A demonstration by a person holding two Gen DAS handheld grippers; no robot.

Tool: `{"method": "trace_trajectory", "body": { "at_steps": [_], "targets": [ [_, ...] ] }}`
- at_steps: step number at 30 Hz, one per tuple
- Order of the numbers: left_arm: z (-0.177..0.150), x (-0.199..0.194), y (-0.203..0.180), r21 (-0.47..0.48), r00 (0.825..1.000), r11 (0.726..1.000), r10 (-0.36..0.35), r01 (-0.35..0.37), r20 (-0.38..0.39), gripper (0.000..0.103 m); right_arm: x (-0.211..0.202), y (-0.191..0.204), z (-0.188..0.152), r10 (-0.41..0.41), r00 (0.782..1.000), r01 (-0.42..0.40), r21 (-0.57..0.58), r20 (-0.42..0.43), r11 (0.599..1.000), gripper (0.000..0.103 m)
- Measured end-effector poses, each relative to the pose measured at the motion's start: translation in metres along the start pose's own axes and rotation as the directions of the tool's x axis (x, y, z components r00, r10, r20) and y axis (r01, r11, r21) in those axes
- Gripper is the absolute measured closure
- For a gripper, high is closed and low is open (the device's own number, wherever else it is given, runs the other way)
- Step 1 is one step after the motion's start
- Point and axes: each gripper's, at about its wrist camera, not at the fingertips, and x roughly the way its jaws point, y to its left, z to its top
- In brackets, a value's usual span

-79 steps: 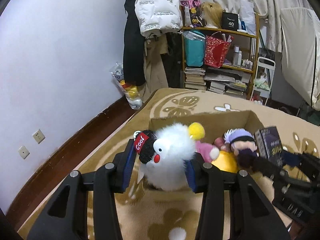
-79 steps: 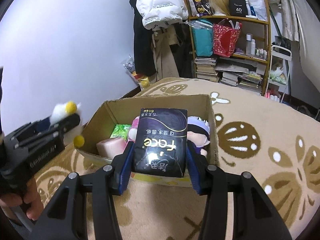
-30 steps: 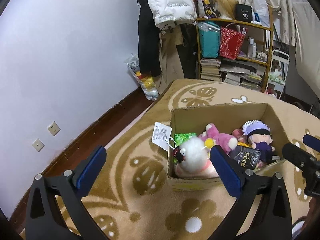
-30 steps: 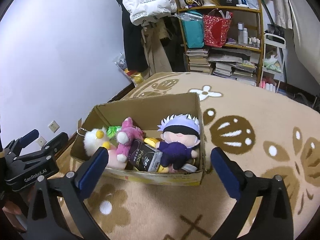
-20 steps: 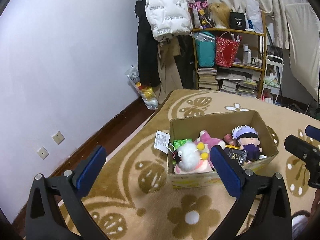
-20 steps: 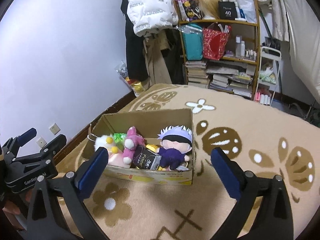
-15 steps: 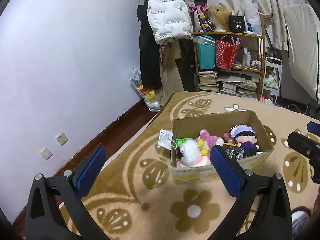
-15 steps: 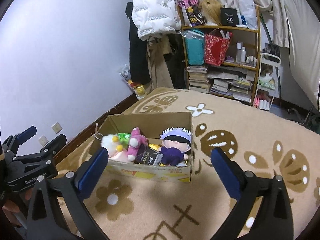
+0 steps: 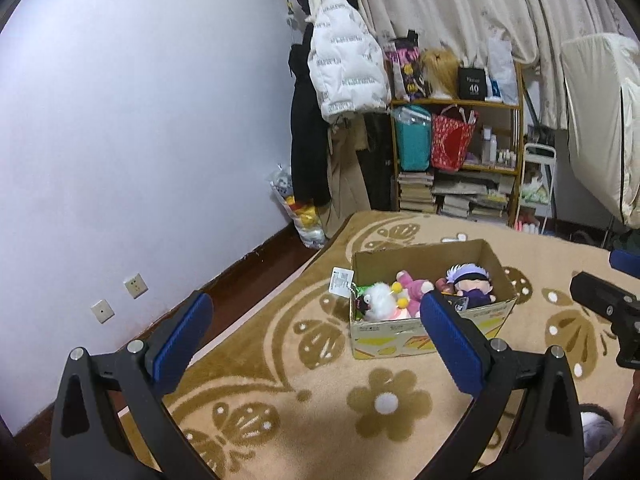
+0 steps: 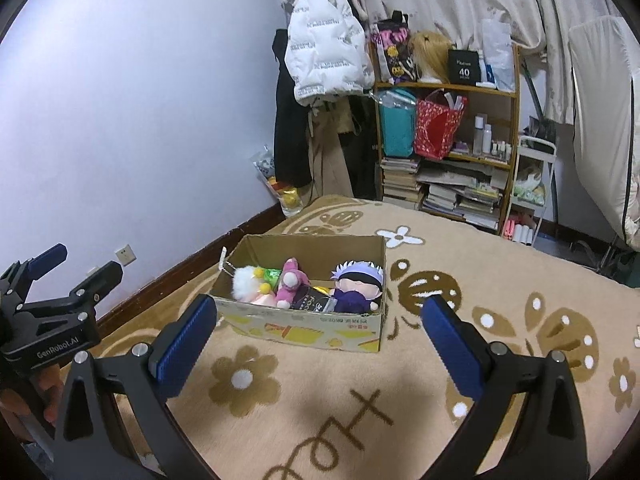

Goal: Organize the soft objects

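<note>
One flowered beige carpet; cluttered shelf behind

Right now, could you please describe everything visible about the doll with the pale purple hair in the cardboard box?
The pale-purple-haired plush doll wears a black blindfold and dark purple clothes. It sits upright, soft and stuffed, in the open brown cardboard box, against the right wall. A black tissue pack lies against its left side. No gripper touches it.

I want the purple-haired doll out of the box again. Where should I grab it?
Grip the purple-haired doll by its round head, coming from above: it sits upright against the cardboard box wall, head topmost, body wedged beside the dark tissue pack.
</note>
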Motion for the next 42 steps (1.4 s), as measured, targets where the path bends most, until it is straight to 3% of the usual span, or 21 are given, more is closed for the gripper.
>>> {"method": "trace_trajectory", "body": {
  "at_steps": [8, 13, 42],
  "targets": [
    [-0.026, -0.022, 0.008, -0.067, 1.000, 0.998, -0.008, 0.010, 0.024, 0.001, -0.025, 0.007, -0.017, -0.006, 0.998, 0.006, -0.010, 0.068, 1.000, 0.000],
    [-0.033, -0.025, 0.007, -0.045, 1.000, 0.999, -0.002, 0.003, 0.028, 0.000, -0.031, 0.008, -0.030, -0.001, 0.994, 0.001, -0.003, 0.106, 1.000, 0.000],
    [-0.052, 0.001, 0.002, -0.010, 0.998, 1.000, -0.017, 0.016, -0.063, 0.000, -0.007, -0.004, -0.057, -0.012, 1.000, 0.012, 0.006, 0.017, 1.000, 0.000]
  ]
}}
